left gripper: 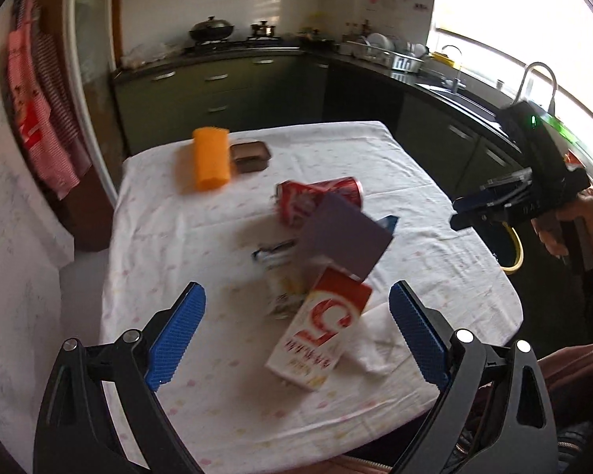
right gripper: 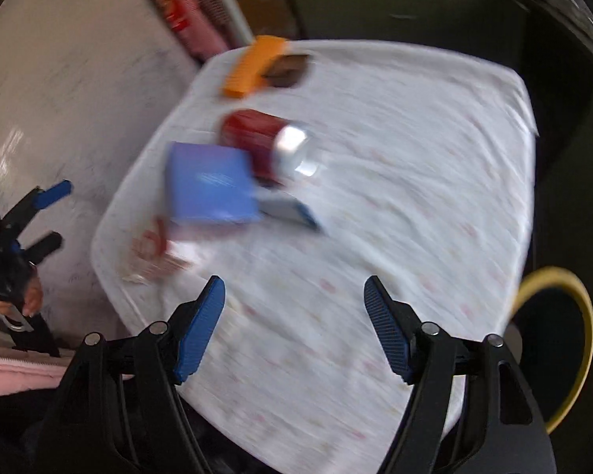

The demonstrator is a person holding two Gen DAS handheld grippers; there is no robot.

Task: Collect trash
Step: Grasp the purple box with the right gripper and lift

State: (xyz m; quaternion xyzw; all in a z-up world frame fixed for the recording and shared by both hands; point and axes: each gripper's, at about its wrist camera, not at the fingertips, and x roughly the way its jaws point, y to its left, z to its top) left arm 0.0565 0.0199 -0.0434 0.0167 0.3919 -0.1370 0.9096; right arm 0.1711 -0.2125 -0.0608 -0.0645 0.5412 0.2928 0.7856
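A red and white carton (left gripper: 320, 335) lies near the table's front edge, between the open fingers of my left gripper (left gripper: 296, 316), which hovers above it. Behind it lie a crumpled wrapper (left gripper: 284, 288), a purple card (left gripper: 344, 237) and a red soda can (left gripper: 316, 197) on its side. A white tissue (left gripper: 379, 339) lies right of the carton. My right gripper (right gripper: 294, 316) is open and empty over the table's near side; it also shows in the left wrist view (left gripper: 490, 205). The right wrist view is blurred but shows the can (right gripper: 265, 146), the card (right gripper: 209, 185) and the carton (right gripper: 150, 252).
A white patterned cloth covers the table (left gripper: 217, 237). An orange box (left gripper: 210, 164) and a small brown tin (left gripper: 251, 156) stand at the far side. A yellow-rimmed bin (right gripper: 553, 339) stands on the floor beside the table. Kitchen cabinets (left gripper: 217, 94) are behind.
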